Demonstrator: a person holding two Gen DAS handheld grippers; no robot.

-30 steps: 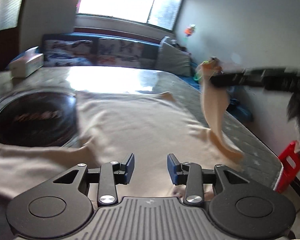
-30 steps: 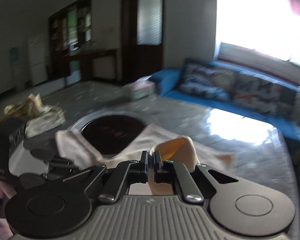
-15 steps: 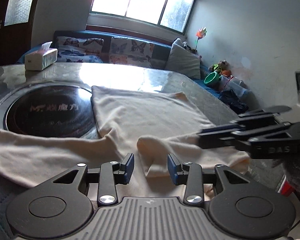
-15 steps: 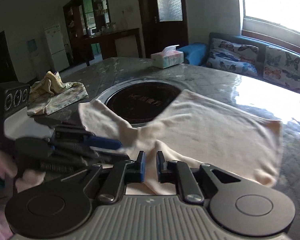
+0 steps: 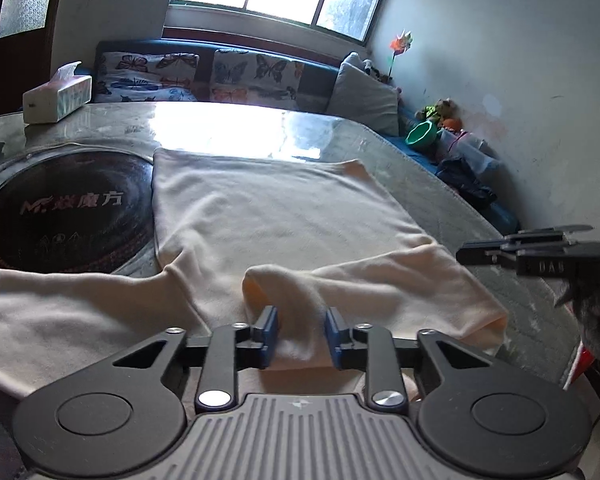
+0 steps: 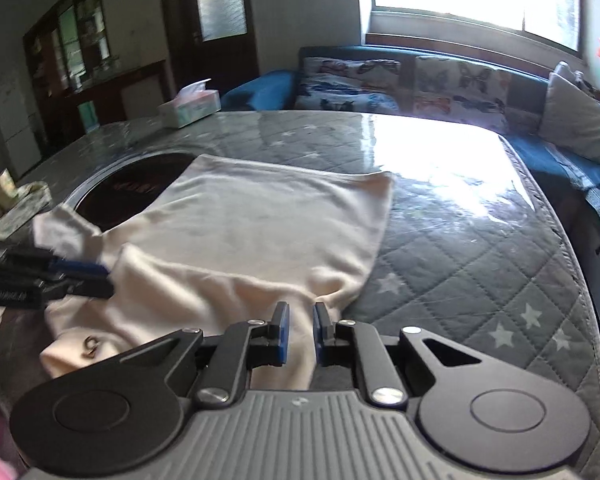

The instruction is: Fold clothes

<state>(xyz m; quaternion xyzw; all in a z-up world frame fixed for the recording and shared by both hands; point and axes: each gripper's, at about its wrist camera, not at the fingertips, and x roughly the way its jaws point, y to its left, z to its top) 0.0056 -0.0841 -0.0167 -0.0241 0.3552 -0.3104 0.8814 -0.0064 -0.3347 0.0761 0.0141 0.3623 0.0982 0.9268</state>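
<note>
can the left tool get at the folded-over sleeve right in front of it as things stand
Probably yes. The folded-over sleeve already lies between the left tool's closing jaws, with nothing on top of it; the right tool sits off to the side, clear of the way.

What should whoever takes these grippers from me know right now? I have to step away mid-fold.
Left gripper: jaws closing, with the end of the folded sleeve between them; not yet pinched.
Right gripper: jaws slightly apart, low over the shirt's edge, apparently holding nothing.
Shirt: flat on the table.
Done: one sleeve folded in across the shirt.
Left: the other sleeve lies spread out beside the hob; fold it in, then fold the body.
</note>
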